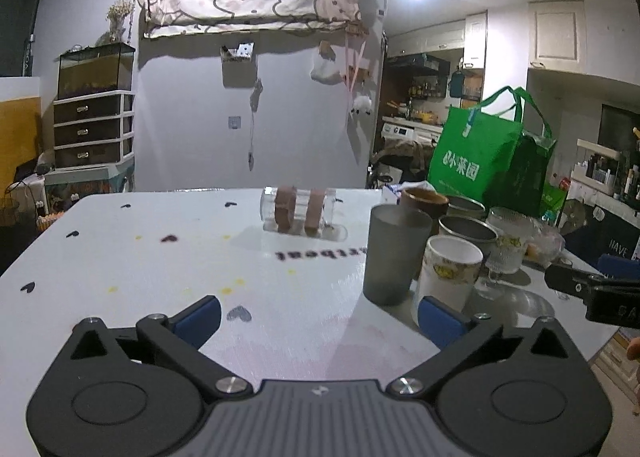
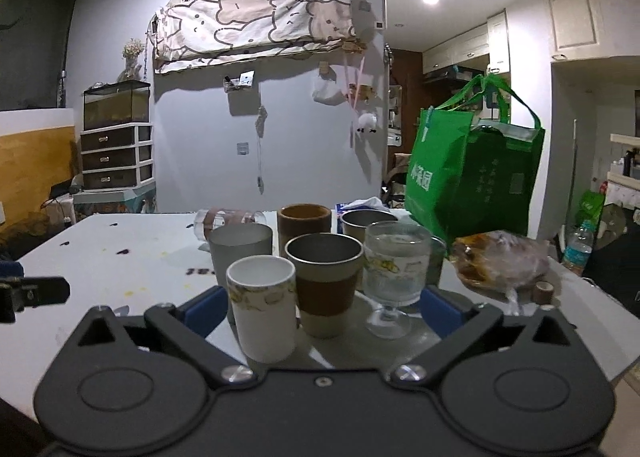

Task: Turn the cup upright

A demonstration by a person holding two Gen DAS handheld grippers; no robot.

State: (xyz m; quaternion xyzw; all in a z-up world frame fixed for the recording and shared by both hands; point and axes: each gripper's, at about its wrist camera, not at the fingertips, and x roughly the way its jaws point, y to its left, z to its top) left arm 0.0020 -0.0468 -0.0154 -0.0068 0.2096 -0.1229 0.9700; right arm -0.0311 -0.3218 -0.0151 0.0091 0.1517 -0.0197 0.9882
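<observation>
A clear glass cup with two brown bands (image 1: 298, 213) lies on its side on the white table (image 1: 160, 269), toward the far edge. It also shows in the right wrist view (image 2: 226, 221), behind the other cups. My left gripper (image 1: 320, 317) is open and empty, low over the table, well short of the lying cup. My right gripper (image 2: 324, 309) is open and empty in front of a cluster of upright cups; the white patterned cup (image 2: 262, 307) and a brown-sleeved cup (image 2: 325, 281) stand between its fingers' line.
Upright on the right half: grey frosted tumbler (image 1: 394, 253), white patterned cup (image 1: 448, 273), metal cups (image 1: 466, 233), brown cup (image 1: 424, 203), stemmed glass (image 2: 394, 277). A green bag (image 2: 476, 173) and a wrapped food packet (image 2: 500, 261) stand at the right.
</observation>
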